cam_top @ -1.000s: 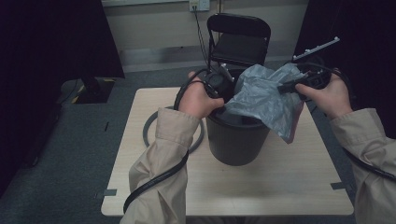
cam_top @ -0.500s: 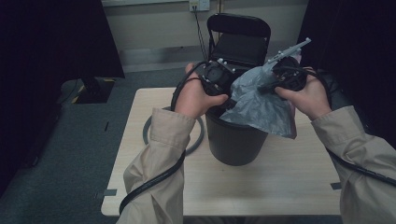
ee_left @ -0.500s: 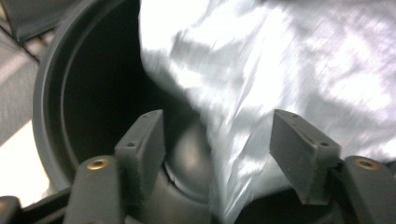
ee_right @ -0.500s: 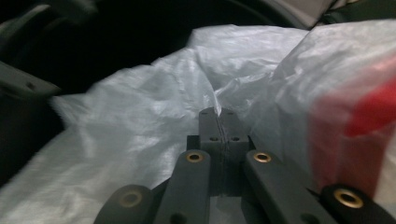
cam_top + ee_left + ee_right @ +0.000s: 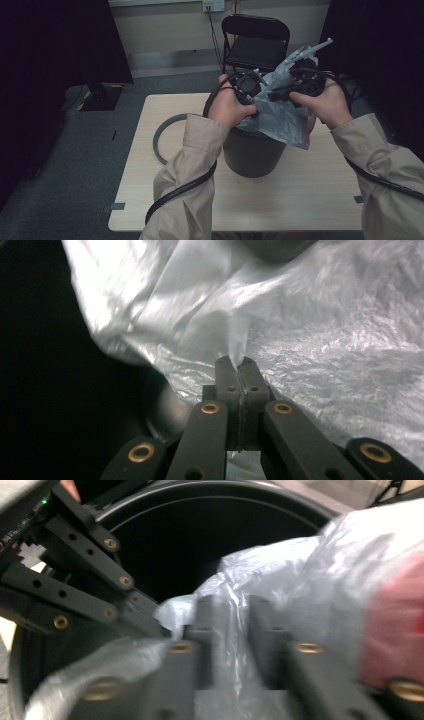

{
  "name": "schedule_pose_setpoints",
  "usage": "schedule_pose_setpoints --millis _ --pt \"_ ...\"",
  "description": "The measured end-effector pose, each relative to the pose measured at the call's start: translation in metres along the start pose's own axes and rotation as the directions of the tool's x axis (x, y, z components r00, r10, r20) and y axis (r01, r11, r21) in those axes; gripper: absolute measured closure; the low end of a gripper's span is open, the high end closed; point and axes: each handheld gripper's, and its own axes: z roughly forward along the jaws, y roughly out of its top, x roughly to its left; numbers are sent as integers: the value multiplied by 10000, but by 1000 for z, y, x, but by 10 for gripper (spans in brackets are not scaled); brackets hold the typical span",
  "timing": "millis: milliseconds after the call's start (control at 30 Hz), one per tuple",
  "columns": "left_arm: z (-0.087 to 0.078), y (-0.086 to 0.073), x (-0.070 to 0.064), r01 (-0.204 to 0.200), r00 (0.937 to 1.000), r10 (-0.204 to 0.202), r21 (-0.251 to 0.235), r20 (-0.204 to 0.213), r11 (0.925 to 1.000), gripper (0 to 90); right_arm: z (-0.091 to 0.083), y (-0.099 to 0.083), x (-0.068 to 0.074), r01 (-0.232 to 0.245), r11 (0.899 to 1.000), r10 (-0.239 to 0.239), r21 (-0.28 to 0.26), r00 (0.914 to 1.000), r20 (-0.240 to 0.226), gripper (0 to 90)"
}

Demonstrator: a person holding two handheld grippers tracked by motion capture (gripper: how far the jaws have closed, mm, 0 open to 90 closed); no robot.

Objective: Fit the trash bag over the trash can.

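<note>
Above the bin's mouth, the left gripper (image 5: 239, 371) is clamped tight on a fold of the plastic bag (image 5: 280, 117). The right gripper (image 5: 235, 625) has film between parted jaws; its grip is unclear. Bag drapes over the bin (image 5: 252, 152) mid-table: light, limp, slippery; pinch its edge.

bin (image 5: 252, 150) on table (image 5: 310, 200) | ring (image 5: 162, 135) left of bin | chair (image 5: 256, 42) behind

Tan sleeves (image 5: 200, 150); black grippers (brass-coloured screws) trailing black cables (image 5: 182, 190).
</note>
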Motion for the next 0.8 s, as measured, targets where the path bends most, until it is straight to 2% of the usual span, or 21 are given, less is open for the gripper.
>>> schedule_pose_setpoints --millis 67,100,233,300,367,400,467,500,567,600,633,667,700,767,800 --pt "-3 -4 5 213 9995 -205 350 -221 9992 900 -3 -2 -3 3 10000 -3 7 10000 94 631" --pt "-5 -6 6 287 9991 -277 327 -307 9991 900 -8 -5 -7 -36 10000 35 27 9998 189 578" --pt "-12 -12 12 651 9967 -633 336 -514 9973 900 -24 -15 -25 -429 9991 428 21 9975 570 510" --pt "-15 -15 14 767 9958 -752 272 -521 9967 900 -31 -20 -33 -674 9977 675 -34 9945 807 509" --pt "-18 -16 13 713 9966 -703 213 -429 9972 900 -33 -24 -40 -875 9961 877 -64 9932 766 503" --pt "-20 -16 12 664 9971 -658 132 -375 9977 900 -33 -27 -42 -955 9954 959 -89 9933 642 508" --pt "-22 -15 9 587 9974 -580 161 -417 9981 900 -30 -28 -43 -964 9953 967 -78 9928 705 523" --pt "-23 -14 8 483 9980 -476 167 -409 9987 900 -25 -28 -40 -952 9954 955 -71 9940 531 584" --pt "-23 -14 7 424 9984 -418 158 -389 9990 900 -23 -27 -39 -899 9959 902 -89 9946 522 616" --pt "-23 -13 6 379 9986 -375 96 -382 9992 900 -20 -26 -36 -770 9970 772 -58 9957 503 709" --pt "-24 -13 6 360 9986 -369 -248 -378 9990 855 -16 -23 -31 -593 9982 592 31 9976 367 798" --pt "-24 -13 6 360 9986 -369 -248 -378 9990 773 -16 -23 -31 -593 9982 592 31 9976 367 798" --pt "-25 -13 6 448 9978 -475 -571 -470 9974 773 -14 -22 -29 -513 9987 511 57 9981 349 832" --pt "-27 -11 8 308 9976 -381 -1212 -584 9921 499 -9 -17 -24 -227 9995 224 209 9997 128 874" --pt "-30 -8 8 211 9963 -348 -1686 -788 9855 441 -8 -17 -24 -169 9996 167 231 9998 93 880"
